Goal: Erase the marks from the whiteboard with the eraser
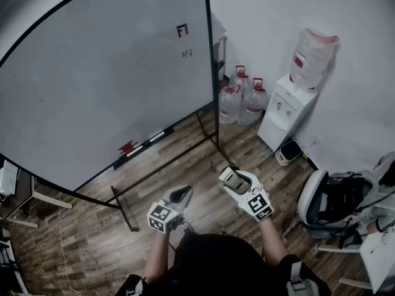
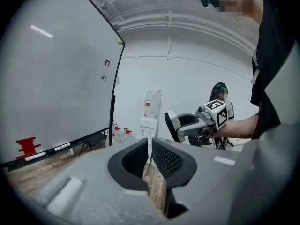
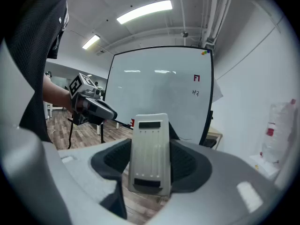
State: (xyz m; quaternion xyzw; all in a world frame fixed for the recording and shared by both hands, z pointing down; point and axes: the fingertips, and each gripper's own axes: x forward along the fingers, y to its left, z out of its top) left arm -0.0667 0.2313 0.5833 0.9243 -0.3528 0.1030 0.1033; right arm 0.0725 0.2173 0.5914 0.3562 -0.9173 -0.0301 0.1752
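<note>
while right claw [image 3: 151,163] pinches the eraser [image 3: 150,142], left claw [image 2: 150,156] closed, empty

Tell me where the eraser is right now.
The eraser is clamped in the right gripper, held above the floor short of the whiteboard, right of the left gripper in the head view.

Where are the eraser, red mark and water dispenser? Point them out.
eraser [image 3: 150,151]: right gripper view, its ribbed white back.
red mark [image 1: 182,30]: head view, its centre.
water dispenser [image 1: 285,113]: head view, white front panel.
</note>
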